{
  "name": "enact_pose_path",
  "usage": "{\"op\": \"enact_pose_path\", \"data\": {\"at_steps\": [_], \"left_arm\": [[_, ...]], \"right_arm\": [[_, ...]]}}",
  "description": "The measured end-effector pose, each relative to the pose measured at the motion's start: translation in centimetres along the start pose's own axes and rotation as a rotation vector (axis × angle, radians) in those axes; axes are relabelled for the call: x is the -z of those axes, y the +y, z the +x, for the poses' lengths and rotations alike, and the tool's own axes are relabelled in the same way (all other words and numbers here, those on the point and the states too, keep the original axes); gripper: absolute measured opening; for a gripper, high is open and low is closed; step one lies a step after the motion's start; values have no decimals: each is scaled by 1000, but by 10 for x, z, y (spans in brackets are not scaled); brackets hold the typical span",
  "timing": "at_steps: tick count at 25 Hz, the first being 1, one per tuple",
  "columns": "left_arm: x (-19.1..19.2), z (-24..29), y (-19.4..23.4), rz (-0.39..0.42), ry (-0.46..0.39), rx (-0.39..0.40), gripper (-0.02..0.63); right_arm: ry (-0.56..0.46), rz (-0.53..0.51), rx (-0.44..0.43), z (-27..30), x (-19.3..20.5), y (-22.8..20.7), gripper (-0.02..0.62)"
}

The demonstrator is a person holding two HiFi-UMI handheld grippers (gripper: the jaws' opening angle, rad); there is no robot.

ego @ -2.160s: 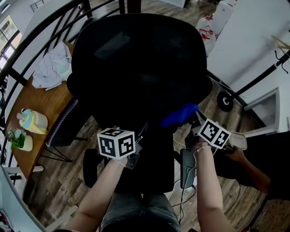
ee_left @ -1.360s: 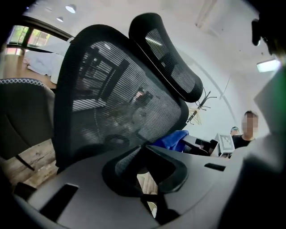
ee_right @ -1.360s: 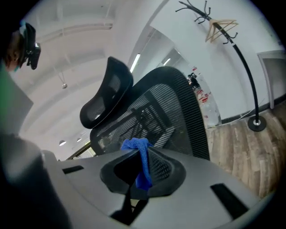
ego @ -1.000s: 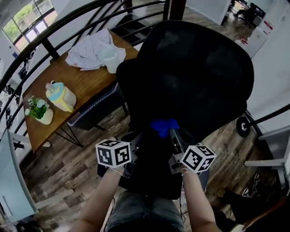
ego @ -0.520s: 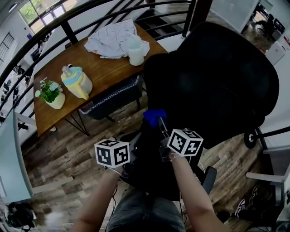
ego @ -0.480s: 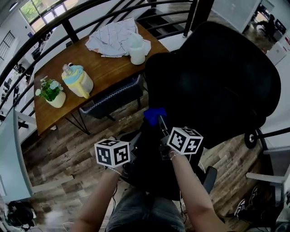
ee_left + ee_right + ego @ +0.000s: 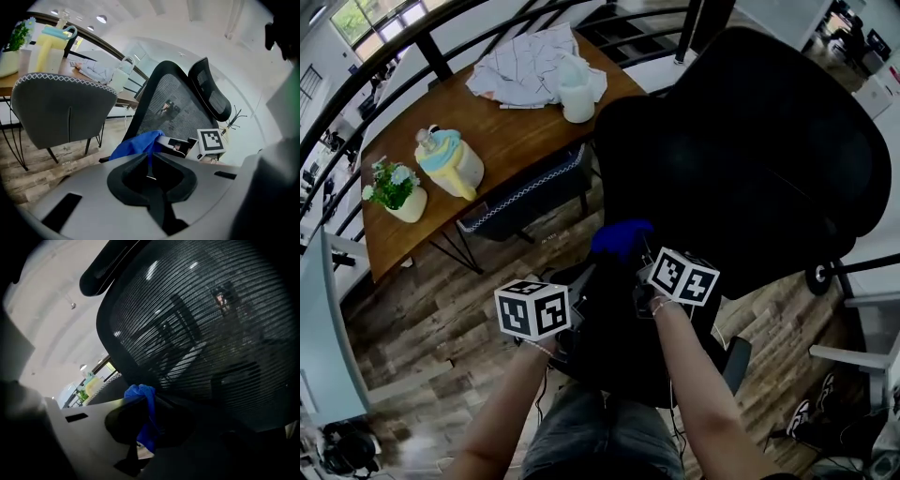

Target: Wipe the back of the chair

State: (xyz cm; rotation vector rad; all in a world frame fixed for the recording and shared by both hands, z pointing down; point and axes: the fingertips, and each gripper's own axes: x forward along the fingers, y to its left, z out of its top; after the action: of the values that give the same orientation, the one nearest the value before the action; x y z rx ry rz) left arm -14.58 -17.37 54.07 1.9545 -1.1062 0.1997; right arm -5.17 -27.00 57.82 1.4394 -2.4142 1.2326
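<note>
Right tongs [image 7: 146, 420] clamped on a blue cloth [image 7: 140, 394], which bunches out beyond the tips; left tongs [image 7: 151, 165] closed on nothing, held low and just beside the right pair. The cloth sits at the lower edge of the black mesh chair back [image 7: 201, 324], on the side nearest the worktop; whether it presses on the mesh or hangs just short of it cannot be told. The step in hand appears to be a wiping pass over the back. To do it well, the clamp should be kept firm so the cloth does not slip free, and the loose bunch laid flat against the mesh rather than dragged by one corner. Overlapping strokes from the lower rim up toward the headrest [image 7: 213, 96] would likely cover the surface evenly. Pressure should be light, since mesh probably yields and the chair may turn or roll; the free left tongs could steady the frame. Count: two tongs, one blue cloth, one office chair [image 7: 750, 141] with one headrest. Beyond it stands one grey side chair [image 7: 61, 108], tucked under one wooden worktop [image 7: 506, 141]. The worktop carries one potted plant [image 7: 391, 187], one yellow-and-blue jug [image 7: 448, 161], one white cup [image 7: 577, 98] and one heap of pale fabric [image 7: 530, 61].
</note>
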Motion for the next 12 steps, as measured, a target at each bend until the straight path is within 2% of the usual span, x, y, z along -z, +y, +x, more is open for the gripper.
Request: {"op": "enact_pose_path", "data": {"at_steps": [3, 12], "left_arm": [[0, 13, -8, 6, 17, 28, 38], [4, 54, -42, 66, 79, 84, 38]], "right_arm": [[0, -17, 32, -10, -1, -16, 44], [-44, 47, 110, -49, -6, -63, 44]]}}
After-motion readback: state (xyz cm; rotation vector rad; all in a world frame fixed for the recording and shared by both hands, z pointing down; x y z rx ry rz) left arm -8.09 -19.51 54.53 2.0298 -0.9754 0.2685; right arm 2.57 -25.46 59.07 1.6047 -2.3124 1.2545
